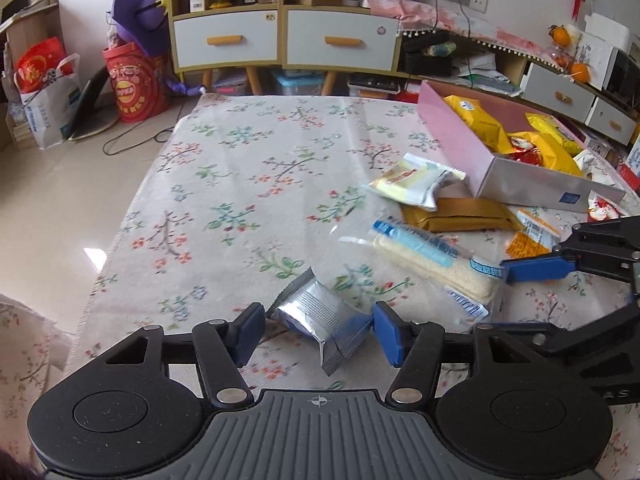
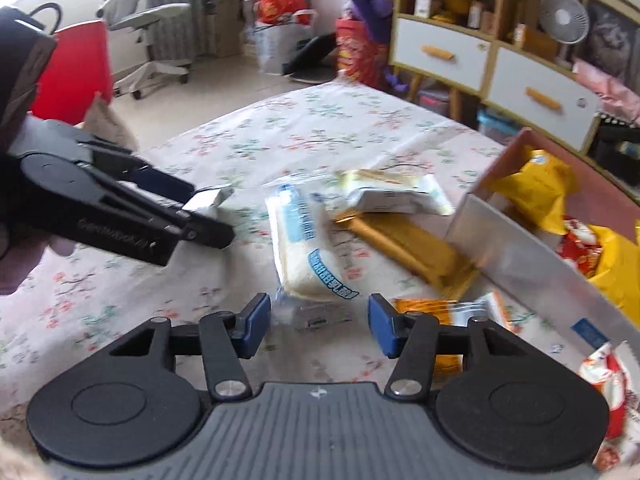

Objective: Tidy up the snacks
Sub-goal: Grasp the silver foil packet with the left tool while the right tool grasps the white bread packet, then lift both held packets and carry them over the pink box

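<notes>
Left gripper [image 1: 318,334]: jaws partly closed around a silver foil packet [image 1: 320,320]. Both blue pads meet the packet's ends, so it is gripped, near the tabletop's near edge.

Right gripper [image 2: 319,326]: jaws half open on either side of the near end of a clear-wrapped white snack bar [image 2: 306,240]. The pads stand clear of the wrapper; nothing is gripped.

The bar lies on the floral tablecloth [image 1: 248,168], toward the right edge. Beyond it lie a gold packet [image 1: 460,216] and a pale yellow packet [image 1: 416,180], the latter overlapping the gold one. An orange packet [image 2: 440,310] lies just beside the right gripper. A pink box [image 1: 456,140] holding yellow bags [image 1: 480,122] sits at the far right corner.
</notes>
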### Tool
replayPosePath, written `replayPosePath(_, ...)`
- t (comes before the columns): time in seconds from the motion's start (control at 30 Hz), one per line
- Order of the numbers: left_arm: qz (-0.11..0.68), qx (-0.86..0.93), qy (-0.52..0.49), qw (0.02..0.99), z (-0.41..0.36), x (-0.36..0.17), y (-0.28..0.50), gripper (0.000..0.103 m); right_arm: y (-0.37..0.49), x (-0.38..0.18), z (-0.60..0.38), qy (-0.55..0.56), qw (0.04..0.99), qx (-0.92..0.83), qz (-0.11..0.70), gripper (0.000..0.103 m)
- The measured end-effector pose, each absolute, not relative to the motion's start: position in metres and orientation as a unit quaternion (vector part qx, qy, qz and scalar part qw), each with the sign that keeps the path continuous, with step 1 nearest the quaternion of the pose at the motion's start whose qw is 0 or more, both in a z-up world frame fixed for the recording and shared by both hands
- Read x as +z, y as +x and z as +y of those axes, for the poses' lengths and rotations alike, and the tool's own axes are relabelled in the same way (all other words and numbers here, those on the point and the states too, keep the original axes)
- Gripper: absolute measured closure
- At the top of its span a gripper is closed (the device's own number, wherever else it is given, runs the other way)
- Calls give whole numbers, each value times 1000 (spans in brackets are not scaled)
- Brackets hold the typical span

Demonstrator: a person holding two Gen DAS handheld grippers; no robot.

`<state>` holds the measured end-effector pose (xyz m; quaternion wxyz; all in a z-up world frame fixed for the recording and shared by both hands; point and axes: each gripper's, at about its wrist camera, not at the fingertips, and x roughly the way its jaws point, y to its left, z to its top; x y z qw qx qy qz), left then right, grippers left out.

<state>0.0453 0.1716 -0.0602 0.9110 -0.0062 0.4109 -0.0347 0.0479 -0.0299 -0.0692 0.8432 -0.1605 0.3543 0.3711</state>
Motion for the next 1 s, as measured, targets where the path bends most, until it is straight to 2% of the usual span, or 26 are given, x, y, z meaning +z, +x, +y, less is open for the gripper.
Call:
replayPosePath(0.1, 414, -13, -5, 910, 179, -59, 44, 44, 46, -64, -27, -152, 834, 384, 364, 49)
replayPosePath(0.13, 416, -5, -16, 909, 182, -59, 44, 44, 46, -62, -27, -147, 835, 385, 364, 45)
replayPosePath(0.17, 418, 1, -32, 908, 185, -58, 45, 43, 46, -61, -26, -145, 839, 381, 361, 34)
replayPosePath(0.2, 420, 5, -48, 906, 187, -57, 45, 43, 46, -59, -25, -142, 844, 374, 356, 28)
replayPosePath(0.27, 424, 11, -60, 903, 185, -56, 46, 42, 49, -58, -23, -136, 852, 365, 351, 28)
replayPosePath(0.33, 430, 22, -69, 900, 182, -56, 48, 42, 54, -58, -20, -130, 856, 355, 352, 30)
replayPosePath(0.5, 438, 49, -93, 893, 180, -55, 50, 42, 63, -66, -10, -139, 864, 328, 356, 46)
replayPosePath(0.73, 439, 77, -97, 890, 175, -55, 50, 46, 62, -70, -3, -145, 868, 316, 354, 54)
replayPosePath(0.87, 437, 87, -102, 889, 174, -55, 49, 50, 61, -69, 1, -144, 870, 312, 352, 67)
replayPosePath(0.9, 436, 89, -108, 889, 175, -54, 49, 53, 60, -69, 2, -144, 871, 310, 352, 70)
replayPosePath(0.93, 437, 91, -112, 888, 176, -54, 49, 64, 59, -68, 3, -146, 872, 309, 351, 71)
replayPosePath(1.0, 436, 92, -119, 887, 179, -53, 48, 67, 56, -68, 4, -152, 872, 309, 348, 75)
